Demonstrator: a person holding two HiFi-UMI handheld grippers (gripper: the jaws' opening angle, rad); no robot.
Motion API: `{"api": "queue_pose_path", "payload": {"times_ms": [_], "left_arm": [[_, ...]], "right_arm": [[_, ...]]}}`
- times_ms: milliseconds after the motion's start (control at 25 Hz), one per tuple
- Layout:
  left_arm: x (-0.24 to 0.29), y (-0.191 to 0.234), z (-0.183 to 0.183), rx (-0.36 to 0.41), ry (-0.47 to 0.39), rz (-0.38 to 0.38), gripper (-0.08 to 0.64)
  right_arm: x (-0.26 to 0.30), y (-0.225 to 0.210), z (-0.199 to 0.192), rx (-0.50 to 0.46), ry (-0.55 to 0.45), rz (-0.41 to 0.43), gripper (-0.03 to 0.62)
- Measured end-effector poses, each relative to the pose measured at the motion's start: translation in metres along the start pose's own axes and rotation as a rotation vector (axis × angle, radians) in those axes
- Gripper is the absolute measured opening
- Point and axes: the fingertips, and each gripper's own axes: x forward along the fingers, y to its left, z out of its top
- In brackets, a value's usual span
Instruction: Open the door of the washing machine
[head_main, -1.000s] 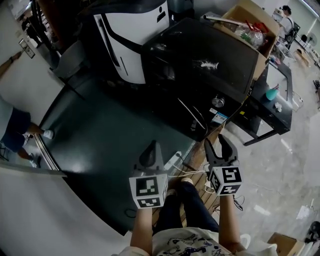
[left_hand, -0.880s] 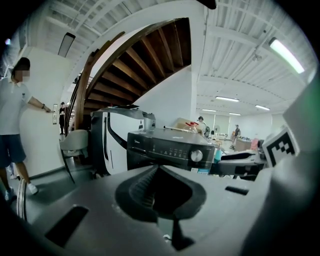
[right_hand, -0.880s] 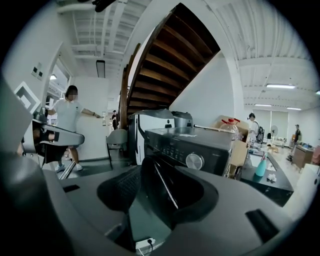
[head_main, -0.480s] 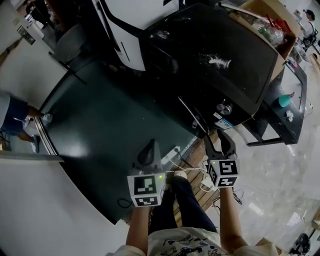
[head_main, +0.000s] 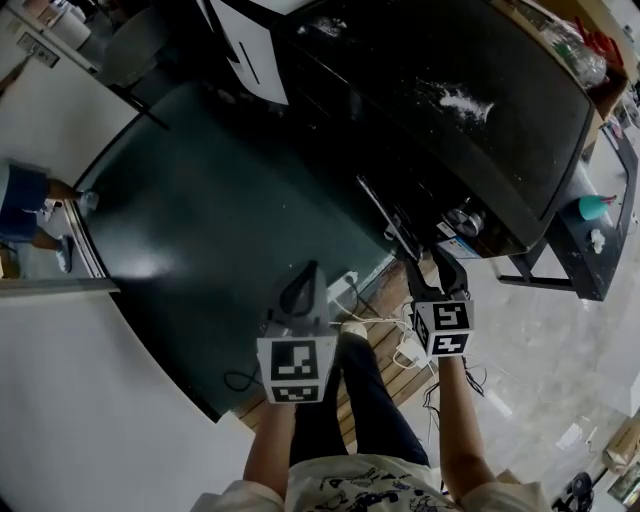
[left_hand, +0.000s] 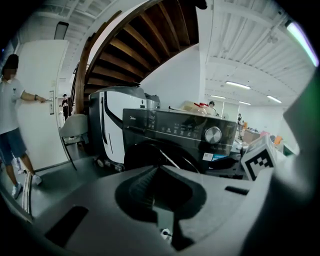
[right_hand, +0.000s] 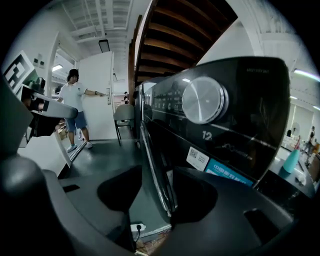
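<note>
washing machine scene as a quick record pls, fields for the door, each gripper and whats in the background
washing machine: black front loader, silver dial on its panel
door: not swung open; its rim stands between the right gripper's jaws
right gripper: jaws apart at the door's edge; contact cannot be told
left gripper: jaws together, nothing in them, short of the machine
background: a person and a chair farther back
</note>
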Motion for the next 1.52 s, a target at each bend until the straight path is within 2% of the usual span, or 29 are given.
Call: {"api": "queue_pose_path", "payload": {"times_ms": [320,520,600,720,1120,1520], "left_arm": [[0.026,0.000,-0.035,-0.015,0.064,0.012,0.000],[0.034,0.000,-0.052,-0.019,0.096,0.013,0.000],[0.036,0.000,-0.057,-0.023,0.106,0.016,0.000],[0.038,0.001,-0.062,-0.028,0.115,0.020,0.000],[0.034,0.004,-0.072,-0.055,0.122,0.037,0.000],[0.017,0.012,-0.075,-0.072,0.111,0.064,0.000]], "right_arm": [[0.039,-0.011,-0.038,-0.019,0.068,0.029,0.206],[0.056,-0.014,-0.047,-0.023,0.080,0.050,0.201],[0.061,-0.015,-0.049,-0.022,0.079,0.052,0.184],[0.066,-0.017,-0.051,-0.032,0.082,0.040,0.114],[0.070,-0.013,-0.053,-0.097,0.092,0.095,0.101],[0.057,0.045,-0.063,-0.099,0.097,0.199,0.081]]}}
